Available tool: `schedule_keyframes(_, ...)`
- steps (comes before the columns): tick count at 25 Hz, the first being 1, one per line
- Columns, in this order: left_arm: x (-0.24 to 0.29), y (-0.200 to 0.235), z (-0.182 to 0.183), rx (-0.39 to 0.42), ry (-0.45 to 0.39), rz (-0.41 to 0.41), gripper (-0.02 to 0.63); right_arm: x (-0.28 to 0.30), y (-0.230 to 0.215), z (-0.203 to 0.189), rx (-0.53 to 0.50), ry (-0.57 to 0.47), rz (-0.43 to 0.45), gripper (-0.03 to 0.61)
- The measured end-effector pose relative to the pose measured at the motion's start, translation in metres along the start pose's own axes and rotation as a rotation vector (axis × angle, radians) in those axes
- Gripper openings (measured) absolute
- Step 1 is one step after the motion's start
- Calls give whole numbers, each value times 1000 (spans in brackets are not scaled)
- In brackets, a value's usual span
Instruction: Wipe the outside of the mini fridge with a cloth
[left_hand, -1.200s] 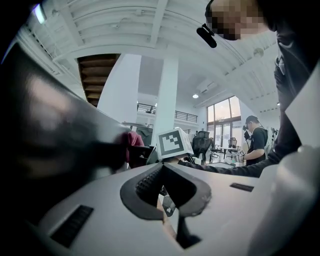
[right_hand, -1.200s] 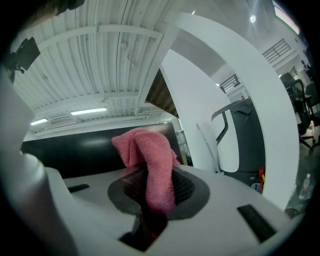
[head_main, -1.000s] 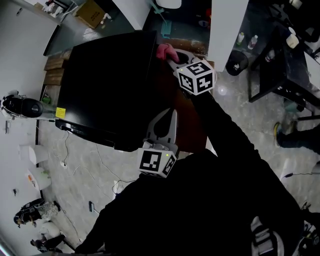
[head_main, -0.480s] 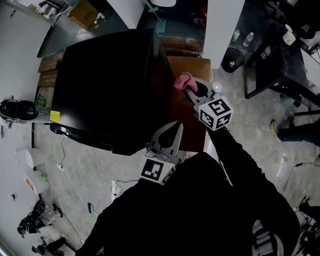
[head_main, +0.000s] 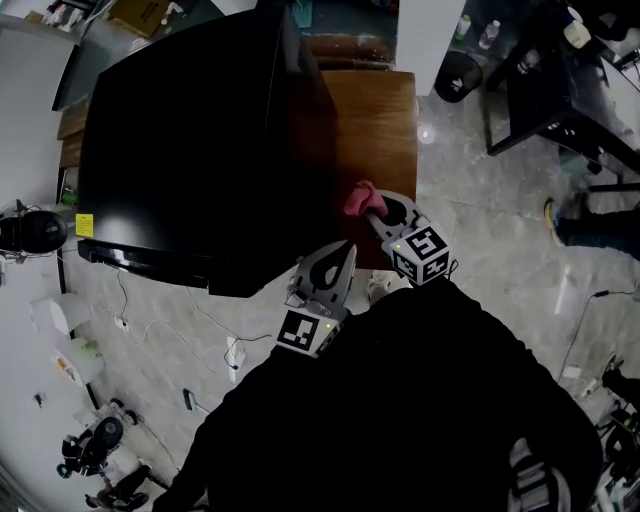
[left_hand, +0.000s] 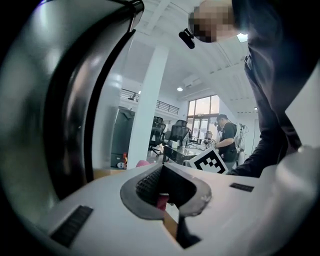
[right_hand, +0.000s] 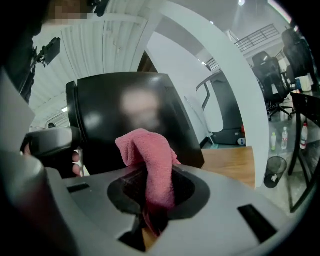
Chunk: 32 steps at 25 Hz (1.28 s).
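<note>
The black mini fridge (head_main: 200, 150) stands on a wooden table (head_main: 385, 110) and fills the upper left of the head view. My right gripper (head_main: 370, 212) is shut on a pink cloth (head_main: 358, 200), held beside the fridge's right side near its front corner. In the right gripper view the cloth (right_hand: 147, 155) bunches up out of the right gripper (right_hand: 152, 210) in front of the glossy black fridge (right_hand: 135, 110). Whether cloth and fridge touch I cannot tell. My left gripper (head_main: 345, 255) is shut and holds nothing, just below the fridge's front corner; its tips (left_hand: 162, 200) meet.
A black desk (head_main: 560, 90) and a dark bin (head_main: 452, 75) stand at the right. Cables (head_main: 215, 330) trail over the grey floor below the fridge. A white pillar (right_hand: 220, 100) rises behind the table. A person (left_hand: 227, 137) stands far off by some office chairs.
My right gripper has slid the pink cloth from the far end of the fridge's right side toward me. The left gripper has stayed about where it was.
</note>
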<state>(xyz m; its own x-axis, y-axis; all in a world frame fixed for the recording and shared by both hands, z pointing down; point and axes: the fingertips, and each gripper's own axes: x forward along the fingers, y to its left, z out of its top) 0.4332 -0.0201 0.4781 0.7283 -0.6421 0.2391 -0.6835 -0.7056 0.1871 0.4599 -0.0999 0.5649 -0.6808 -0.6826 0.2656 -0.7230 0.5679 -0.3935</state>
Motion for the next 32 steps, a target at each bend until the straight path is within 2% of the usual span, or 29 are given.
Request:
schedule_keyframes(9,-32,12,-56,-40,62,39,6,21,46,-80,11,104,95,78)
schedule_keyframes(16,-41,31,-89,-64,70,105,6,39,63,-117,17,128,146,78)
schedule_keyframes(22,-42,36,-106,-81,85,123,6,55,70,-135,19,144,172,78)
schedule_keyframes(26,-35,39,-101,-97,86,146,6,64,71,-130,27,111,172,77)
schedule_keyframes(32,-18,29,-97,-72,88,130,6,69,59,-130,48,93,164,78)
